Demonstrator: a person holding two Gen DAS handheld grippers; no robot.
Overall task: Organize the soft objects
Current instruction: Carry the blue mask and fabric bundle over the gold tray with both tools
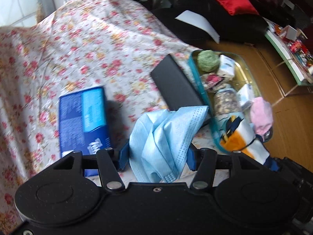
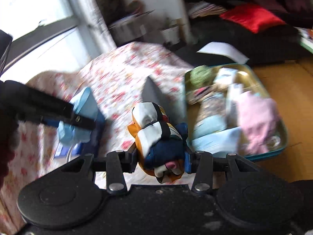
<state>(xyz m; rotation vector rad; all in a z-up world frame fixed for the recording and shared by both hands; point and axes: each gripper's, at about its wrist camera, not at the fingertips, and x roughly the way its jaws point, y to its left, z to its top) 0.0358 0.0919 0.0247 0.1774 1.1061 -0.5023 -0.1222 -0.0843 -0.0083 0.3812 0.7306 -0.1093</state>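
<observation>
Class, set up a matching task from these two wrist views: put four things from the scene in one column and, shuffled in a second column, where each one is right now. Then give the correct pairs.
Column one:
1. light blue face mask
2. orange, white and navy cloth bundle
3. green yarn ball
4. blue box

Column two:
A. lying on the floral tablecloth
B. clamped in the left gripper
C. at the far end of the teal tin
D. clamped in the right gripper

Pairs: 1-B, 2-D, 3-C, 4-A
</observation>
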